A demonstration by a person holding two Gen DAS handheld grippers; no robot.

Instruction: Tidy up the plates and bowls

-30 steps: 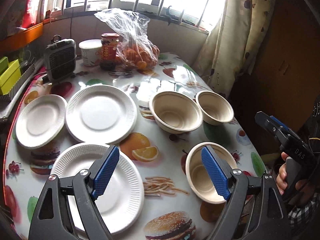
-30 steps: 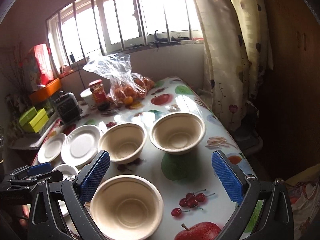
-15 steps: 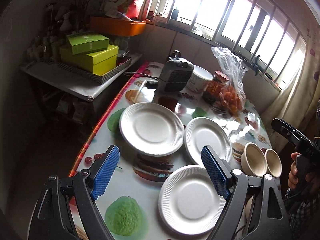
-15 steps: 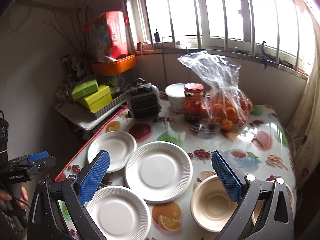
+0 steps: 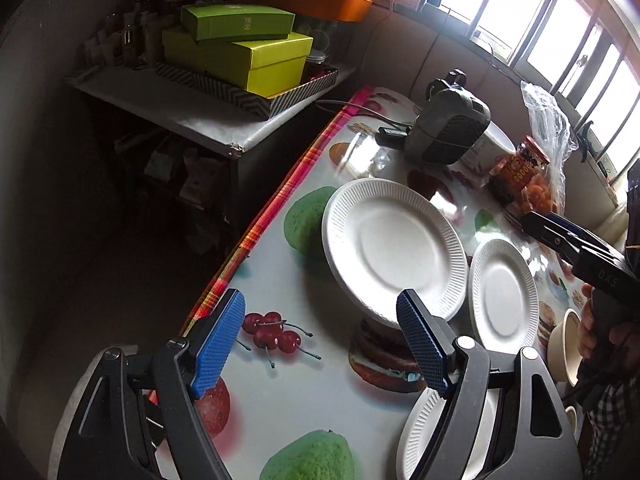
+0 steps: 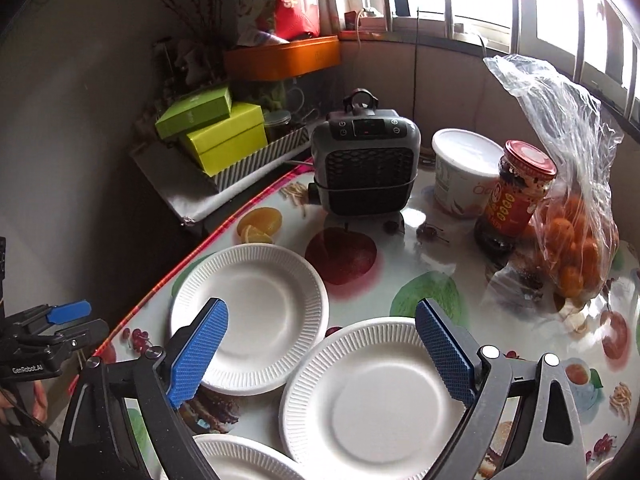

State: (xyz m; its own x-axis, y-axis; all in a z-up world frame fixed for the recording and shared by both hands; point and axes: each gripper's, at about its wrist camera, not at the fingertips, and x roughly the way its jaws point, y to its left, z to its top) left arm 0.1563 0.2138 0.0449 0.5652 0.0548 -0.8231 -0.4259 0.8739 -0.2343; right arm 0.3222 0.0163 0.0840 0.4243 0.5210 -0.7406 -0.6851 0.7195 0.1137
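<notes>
Both views now face the plates instead of the bowls; left gripper (image 5: 320,340) and right gripper (image 6: 322,346), jaws spread but just narrowing, hold nothing, so stacking has not begun

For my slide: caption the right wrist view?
Open right tool above two white paper plates beside a small heater.

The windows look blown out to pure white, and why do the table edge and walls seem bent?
Left wrist view: the windows glare to white, the side shelf stays dim, and the table edge bows from the fisheye lens. Right wrist view: the same white glare; light reflects off the glossy tablecloth; corners darken.
</notes>
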